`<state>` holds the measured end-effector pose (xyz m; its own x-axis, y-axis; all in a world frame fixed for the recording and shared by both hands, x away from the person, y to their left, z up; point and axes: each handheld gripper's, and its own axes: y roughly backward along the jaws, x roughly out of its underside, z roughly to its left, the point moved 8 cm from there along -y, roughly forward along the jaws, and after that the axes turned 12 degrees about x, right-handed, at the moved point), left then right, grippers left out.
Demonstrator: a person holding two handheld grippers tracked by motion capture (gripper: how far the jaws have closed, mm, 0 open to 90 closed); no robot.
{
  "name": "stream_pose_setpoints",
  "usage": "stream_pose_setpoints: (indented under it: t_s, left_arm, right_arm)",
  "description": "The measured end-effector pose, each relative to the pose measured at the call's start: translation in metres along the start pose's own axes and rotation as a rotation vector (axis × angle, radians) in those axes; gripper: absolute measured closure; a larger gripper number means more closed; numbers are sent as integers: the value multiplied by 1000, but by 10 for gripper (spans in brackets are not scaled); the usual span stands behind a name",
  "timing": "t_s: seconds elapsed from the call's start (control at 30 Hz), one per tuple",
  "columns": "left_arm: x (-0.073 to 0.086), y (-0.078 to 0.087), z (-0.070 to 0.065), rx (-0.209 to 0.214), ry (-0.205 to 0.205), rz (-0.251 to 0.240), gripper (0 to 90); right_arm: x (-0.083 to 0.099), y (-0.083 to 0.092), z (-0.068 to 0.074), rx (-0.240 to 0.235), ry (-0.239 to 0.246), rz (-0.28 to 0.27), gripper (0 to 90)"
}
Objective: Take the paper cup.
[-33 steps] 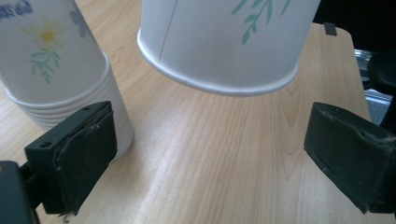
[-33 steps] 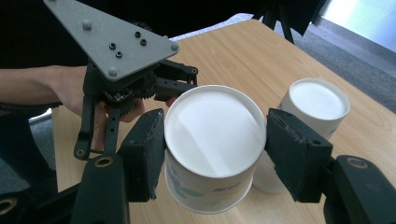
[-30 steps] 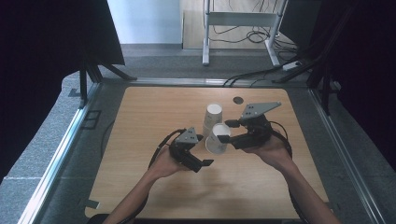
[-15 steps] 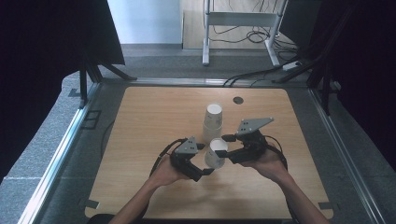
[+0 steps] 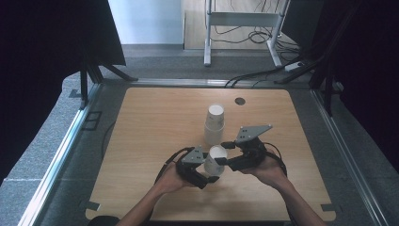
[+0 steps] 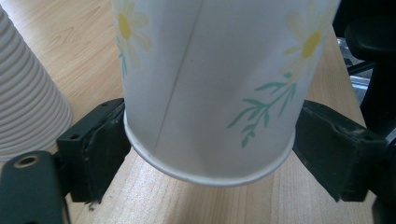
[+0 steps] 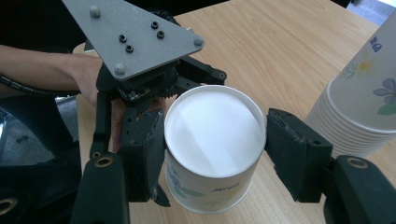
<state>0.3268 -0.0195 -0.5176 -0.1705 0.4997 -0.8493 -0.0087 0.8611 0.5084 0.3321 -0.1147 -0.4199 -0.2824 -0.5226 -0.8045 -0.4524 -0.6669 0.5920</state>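
High view: the right gripper (image 5: 225, 161) and left gripper (image 5: 210, 175) meet just below the centre of the frame, both at one paper cup (image 5: 215, 160). In the right gripper view the cup (image 7: 212, 154) sits bottom-up between the jaws, which are clamped on its sides near the base, so this hand carries it. In the left gripper view the rim end of the cup (image 6: 210, 88) fills the upper frame, with the jaws standing on either side of the rim. They have just been closing with the cup between them; the left pad looks to be at the wall, the right pad seems just short of it, so I read this as not yet a firm grip.

The cup hangs tilted just above the table (image 5: 155, 127). The stack (image 5: 214, 124) of cups stands apart from it, higher in the frame.

As I judge it, one cup is already free of the stack and is being passed or steadied between the two hands. Left to do: finish the left grip, release the right one, and set the cup down somewhere on the table.
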Motion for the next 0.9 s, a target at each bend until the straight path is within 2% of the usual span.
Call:
stream_pose_setpoints:
  t_s: [0.5, 0.9]
  left_arm:
    - [1, -1, -1, 8, -7, -28, 208]
    - [2, 1, -1, 0, -12, 0, 344]
  right_arm:
    - [2, -1, 2, -4, 1, -3, 386]
    - [4, -1, 0, -7, -6, -2, 385]
